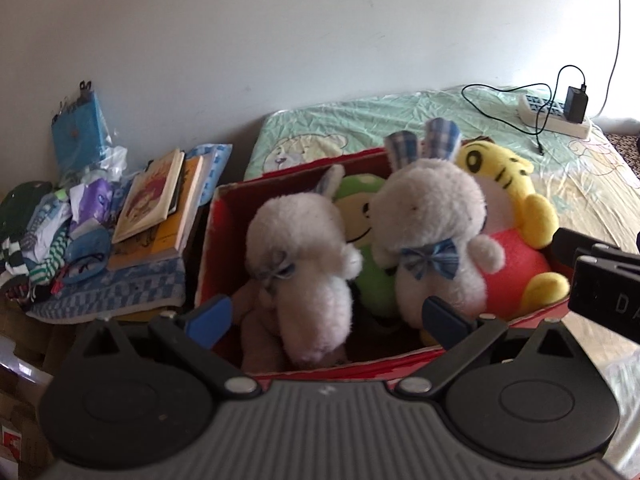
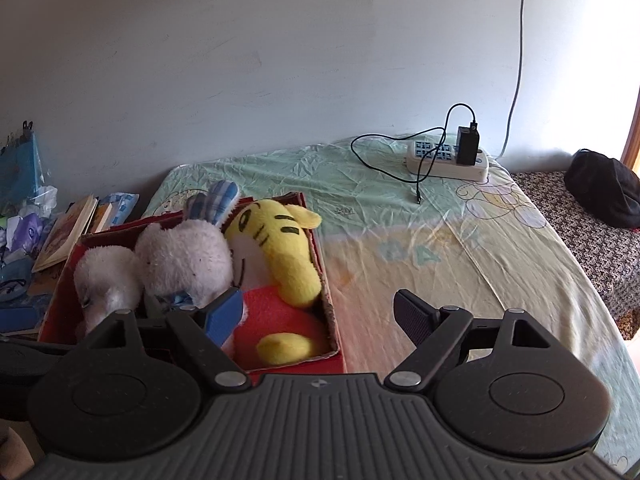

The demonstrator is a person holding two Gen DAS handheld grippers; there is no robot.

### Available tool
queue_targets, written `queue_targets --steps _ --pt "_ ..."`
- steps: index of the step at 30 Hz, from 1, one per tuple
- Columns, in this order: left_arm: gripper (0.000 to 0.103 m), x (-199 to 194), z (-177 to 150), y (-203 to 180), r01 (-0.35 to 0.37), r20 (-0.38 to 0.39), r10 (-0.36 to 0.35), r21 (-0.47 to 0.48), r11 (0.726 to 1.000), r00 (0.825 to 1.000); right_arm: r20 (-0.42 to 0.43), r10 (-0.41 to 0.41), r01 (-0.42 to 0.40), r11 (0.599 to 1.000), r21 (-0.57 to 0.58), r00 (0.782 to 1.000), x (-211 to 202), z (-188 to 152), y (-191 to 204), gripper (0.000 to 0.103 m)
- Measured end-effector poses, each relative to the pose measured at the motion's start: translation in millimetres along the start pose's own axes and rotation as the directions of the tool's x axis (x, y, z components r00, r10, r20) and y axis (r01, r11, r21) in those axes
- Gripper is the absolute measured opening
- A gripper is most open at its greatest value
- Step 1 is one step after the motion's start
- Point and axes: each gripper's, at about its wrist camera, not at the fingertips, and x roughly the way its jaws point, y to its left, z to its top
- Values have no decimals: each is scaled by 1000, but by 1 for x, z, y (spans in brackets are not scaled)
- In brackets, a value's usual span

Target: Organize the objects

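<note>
Both my grippers, left gripper [image 1: 328, 318] and right gripper [image 2: 320, 314], hang released, empty, over the red box [image 2: 334, 320] stuffed with plushies on the bed [image 2: 440, 256].

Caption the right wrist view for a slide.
Open right gripper over a red box of plush toys on the bed.

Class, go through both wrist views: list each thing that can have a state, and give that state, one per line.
Red box: open, packed with toys.
Yellow tiger plush: in box, leaning back.
Rabbit with blue bow: in box, upright.
Second white plush: in box, slumped forward.
Charger: plugged into power strip.
Left gripper: open, empty.
Right gripper: open, empty.
</note>
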Motion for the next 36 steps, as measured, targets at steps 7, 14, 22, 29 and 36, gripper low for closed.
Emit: queue_targets --steps 7,14,22,29,36 --pt "102 8 -1 13 -18 -9 18 -24 1000 1000 -19 -4 3 1000 -26 1000 8 4 11 84" --pt "101 17 -2 20 -17 -29 16 -37 999 999 -39 -18 15 997 -72 999 15 6 24 84" --pt "101 25 -1 24 -12 -50 10 -51 999 999 -80 -32 25 997 -78 996 25 8 30 84" --pt "102 32 0 27 0 -72 -5 -65 998 997 -117 -18 9 997 -82 993 29 7 33 84" --pt "102 35 -3 27 3 -90 -10 -71 997 996 -135 -4 -8 996 -88 991 32 6 35 84"
